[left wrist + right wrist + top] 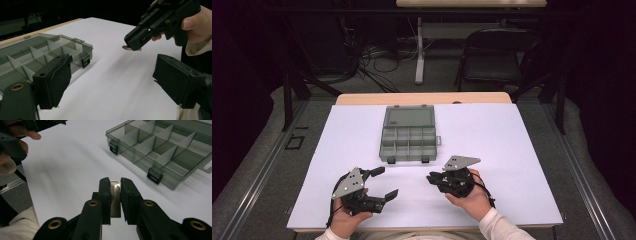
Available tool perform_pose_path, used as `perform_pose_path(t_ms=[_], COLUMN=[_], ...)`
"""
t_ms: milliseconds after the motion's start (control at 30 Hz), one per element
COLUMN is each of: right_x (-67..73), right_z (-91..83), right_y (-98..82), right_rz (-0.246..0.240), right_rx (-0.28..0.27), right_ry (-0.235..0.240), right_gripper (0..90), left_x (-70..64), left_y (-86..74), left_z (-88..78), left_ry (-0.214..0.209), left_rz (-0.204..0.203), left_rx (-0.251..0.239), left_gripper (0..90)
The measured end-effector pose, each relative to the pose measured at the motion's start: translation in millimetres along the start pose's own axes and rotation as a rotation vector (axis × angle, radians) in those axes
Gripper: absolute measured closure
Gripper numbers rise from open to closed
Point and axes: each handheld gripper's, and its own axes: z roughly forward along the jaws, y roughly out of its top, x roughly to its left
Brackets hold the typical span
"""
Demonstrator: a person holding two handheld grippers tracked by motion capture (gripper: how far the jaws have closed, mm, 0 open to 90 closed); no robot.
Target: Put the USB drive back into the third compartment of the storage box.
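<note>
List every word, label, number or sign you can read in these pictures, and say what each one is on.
None can be read.
Organizer box: no label or lettering shows on its lid, walls or latches.
Left gripper and right gripper: no markings show on their bodies or grey plates.
Small metal piece between the right gripper's fingers: bare, no print.
White table cover: blank.

Smoky-grey organizer box (409, 136) (black latches (155, 175))

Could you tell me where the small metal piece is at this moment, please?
The small metal piece is clamped between the right gripper's jaws, just above the white table, in front of the open compartment box.
</note>
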Motion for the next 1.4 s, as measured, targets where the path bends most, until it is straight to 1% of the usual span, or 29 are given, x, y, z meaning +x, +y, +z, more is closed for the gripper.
perform_pose_path(t_ms=[600, 633, 667, 700, 1033, 1100, 1267, 1400], right_x=[-12.4, -14.1, -14.1, -15.4, -22.0, -23.1, -25.7, -29.1], right_z=[16.3, 18.8, 18.8, 20.8, 34.9, 37.9, 46.2, 51.7], right_y=[40.5, 45.5, 45.5, 49.4, 67.4, 71.5, 80.3, 87.3], right_rz=[0.005, 0.002, 0.002, 0.004, 0.000, -0.002, -0.006, 0.003], right_rx=[0.000, 0.001, 0.001, 0.005, 0.036, 0.038, 0.045, 0.055], right_ry=[-0.009, -0.013, -0.013, -0.011, -0.025, -0.024, -0.036, -0.043], right_gripper=[79.4, 79.4, 79.4, 79.4, 79.4, 79.4, 79.4, 79.4], left_x=[0.4, 0.4, 0.4, 0.4, 0.4, 0.4, 0.6, 0.5], left_y=[-0.2, -0.2, -0.2, -0.1, 0.0, 0.1, 0.2, 0.1], left_z=[-0.1, -0.1, -0.1, -0.2, -0.9, -1.0, -1.5, -1.6], left_ry=[0.003, 0.002, 0.003, 0.001, -0.001, 0.006, 0.005, 0.005], left_rz=[-0.004, -0.004, -0.003, -0.002, -0.003, -0.003, -0.002, -0.005], left_rx=[-0.001, -0.001, -0.001, 0.001, -0.002, -0.001, -0.002, 0.000], left_gripper=[14.5, 14.5, 14.5, 14.5, 14.5, 14.5, 14.5, 14.5])
